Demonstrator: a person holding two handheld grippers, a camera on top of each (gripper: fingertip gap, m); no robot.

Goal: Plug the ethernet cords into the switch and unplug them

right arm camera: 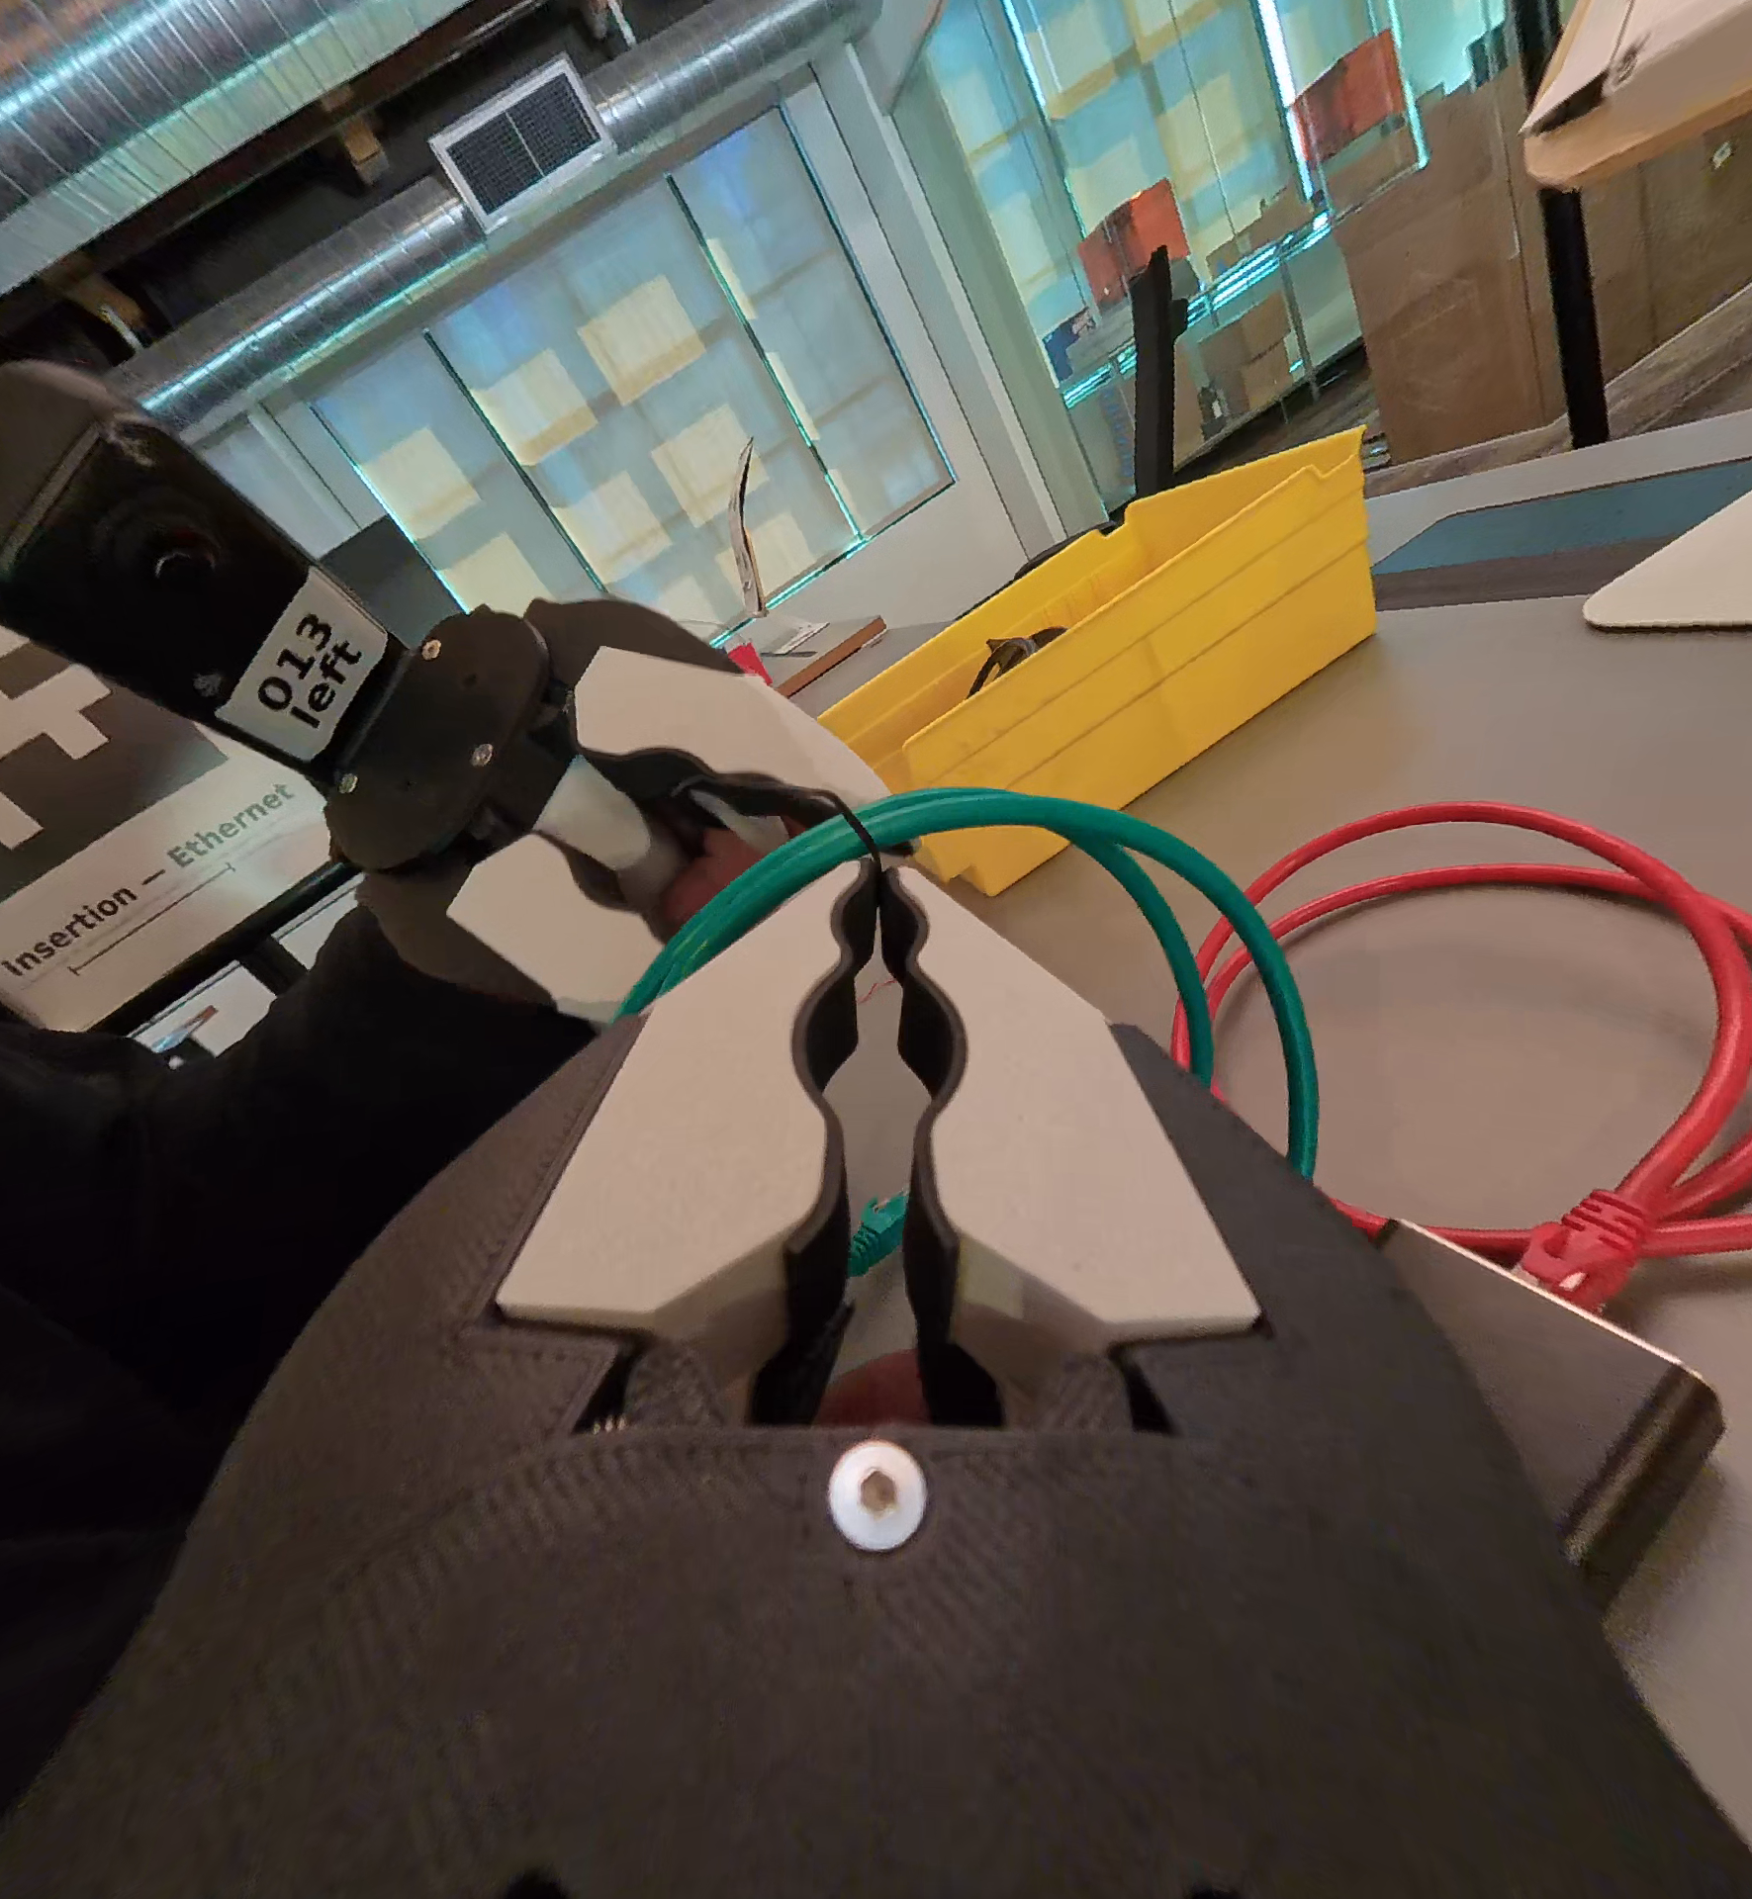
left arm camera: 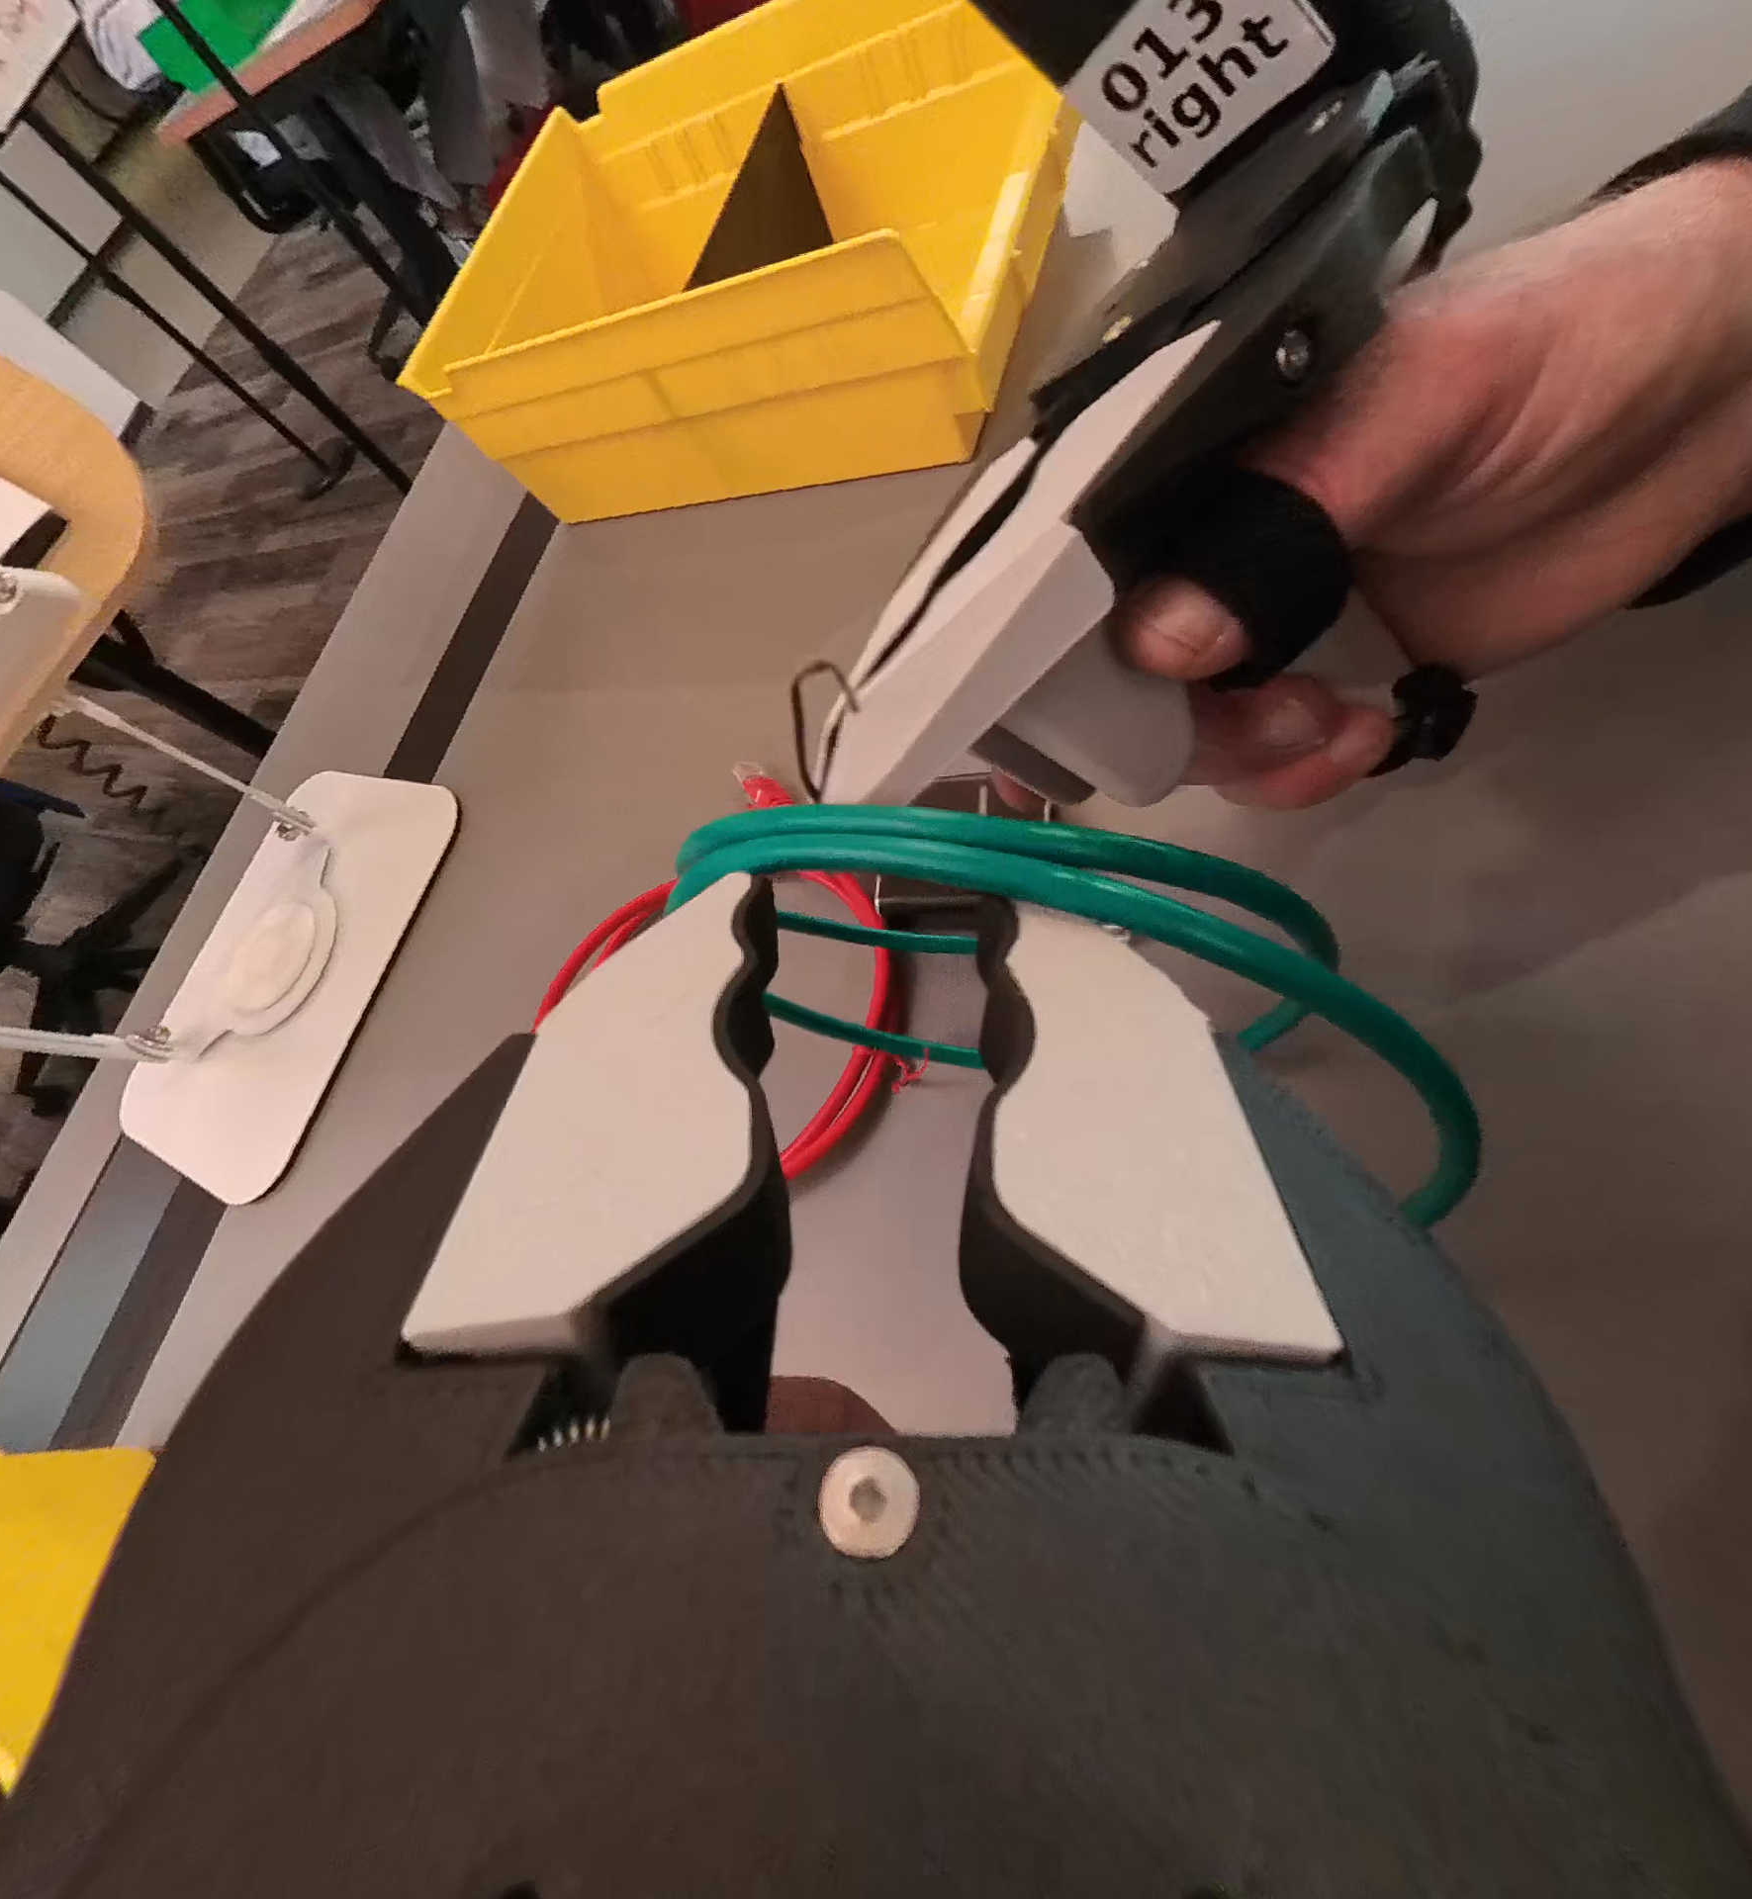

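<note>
Left gripper (left arm camera: 877, 925): my fingers stand apart, nothing pinched; loops of the green cord (left arm camera: 1108, 868) cross the gap and drape over both tips.
Right gripper (right arm camera: 877, 889): my tips are closed together at the green cord's bundle, on a thin black tie (right arm camera: 851, 822) as far as I can tell.
Green cord: coiled, lifted off the table (right arm camera: 1468, 1028), arching just ahead of my right tips; its plug (right arm camera: 871, 1228) hangs below, between my right fingers.
Red cord (right arm camera: 1529, 925): coiled flat on the table, right of my right gripper, its plug (right arm camera: 1581, 1238) at the switch (right arm camera: 1529, 1367).
Switch: grey box, just right of my right gripper.
Yellow bin (left arm camera: 748, 308): beyond my left tips.
</note>
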